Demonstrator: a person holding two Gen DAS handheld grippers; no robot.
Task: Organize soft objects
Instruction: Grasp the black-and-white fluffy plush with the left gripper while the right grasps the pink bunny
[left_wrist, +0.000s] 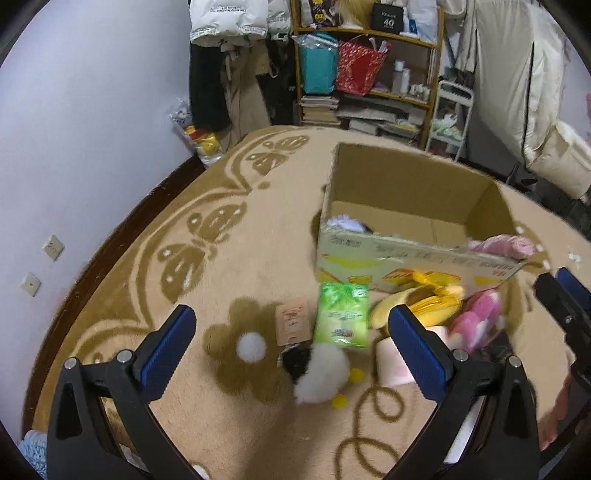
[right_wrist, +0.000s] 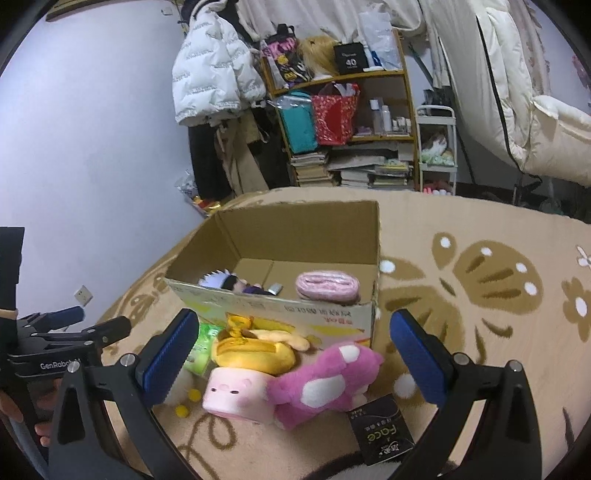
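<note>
An open cardboard box (left_wrist: 413, 254) (right_wrist: 280, 314) stands on the carpet, holding a pink rolled cloth (right_wrist: 328, 287) and a white-haired doll (right_wrist: 231, 282). In front of it lie a green packet (left_wrist: 341, 314), a yellow plush (right_wrist: 255, 349), a pink plush (right_wrist: 328, 384), a pale pink soft block (right_wrist: 236, 393) and a white fluffy toy (left_wrist: 321, 371). My left gripper (left_wrist: 291, 339) is open and empty above the white toy and green packet. My right gripper (right_wrist: 295, 354) is open and empty over the yellow and pink plushes.
A black packet (right_wrist: 380, 430) lies by the pink plush. A small tan packet (left_wrist: 292, 322) and yellow pom-poms (left_wrist: 340, 400) lie on the beige patterned carpet (left_wrist: 240, 280). A cluttered shelf (right_wrist: 343, 122) and hanging coats (right_wrist: 214, 70) stand behind.
</note>
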